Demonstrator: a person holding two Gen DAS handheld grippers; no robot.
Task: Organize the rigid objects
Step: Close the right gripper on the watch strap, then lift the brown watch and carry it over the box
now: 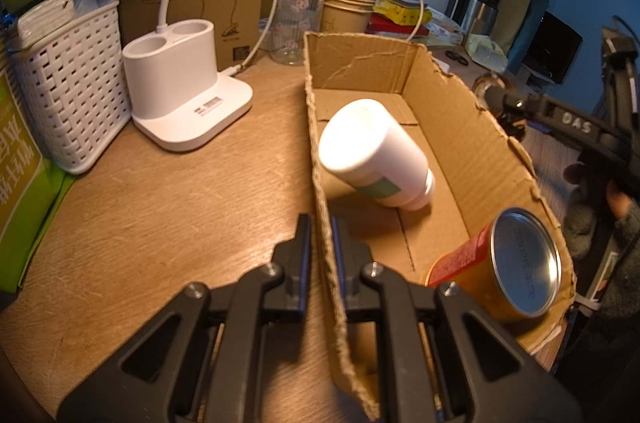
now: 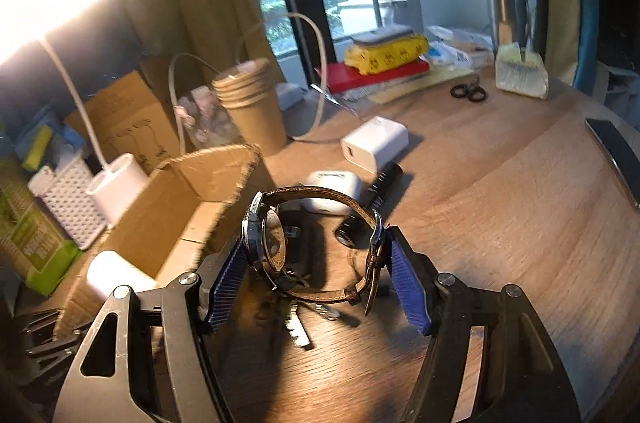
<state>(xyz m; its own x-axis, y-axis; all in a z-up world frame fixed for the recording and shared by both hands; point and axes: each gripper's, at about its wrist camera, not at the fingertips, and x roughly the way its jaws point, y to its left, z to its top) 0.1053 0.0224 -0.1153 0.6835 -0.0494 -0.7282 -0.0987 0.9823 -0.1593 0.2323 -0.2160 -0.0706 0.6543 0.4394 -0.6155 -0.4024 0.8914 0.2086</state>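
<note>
My left gripper is shut on the near left wall of an open cardboard box, one finger inside and one outside. In the box lie a white bottle and a red-and-yellow can with a metal end. My right gripper is shut on a wristwatch with a brown leather strap, held above the wooden table just right of the box. The right gripper shows at the right edge of the left wrist view.
On the table under the watch lie keys, a white earbuds case, a white charger and a black cylinder. A white lamp base, white basket, paper cups and scissors stand further back.
</note>
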